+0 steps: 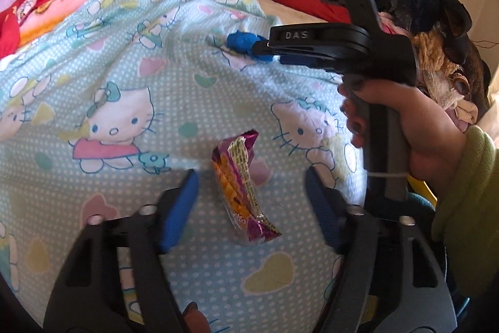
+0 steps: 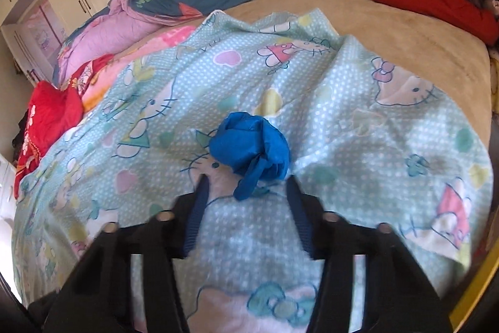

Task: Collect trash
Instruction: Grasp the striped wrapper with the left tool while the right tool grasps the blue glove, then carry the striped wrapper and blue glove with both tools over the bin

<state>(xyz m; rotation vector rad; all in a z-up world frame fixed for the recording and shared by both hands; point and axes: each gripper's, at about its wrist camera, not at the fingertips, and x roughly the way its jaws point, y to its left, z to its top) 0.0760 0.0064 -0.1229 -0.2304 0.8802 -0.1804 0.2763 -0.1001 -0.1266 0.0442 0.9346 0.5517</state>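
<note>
Two grippers, left gripper (image 1: 251, 202) and right gripper (image 2: 246, 214), hang wide apart and empty over the blanket (image 1: 131, 77), snack wrapper (image 1: 243, 192) and blue glove (image 2: 251, 150) at twelve o'clock, needing pinching next.

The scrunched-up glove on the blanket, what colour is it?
The glove is bright blue, clearest in the right wrist view.

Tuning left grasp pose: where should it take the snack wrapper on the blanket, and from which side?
Grip the snack wrapper across its narrow middle, coming straight down from above. It lies flat and elongated on the blanket, running lengthwise between the open fingers of the left gripper, so closing would likely pinch its long edges. The crumpled ends look less reliable.
</note>
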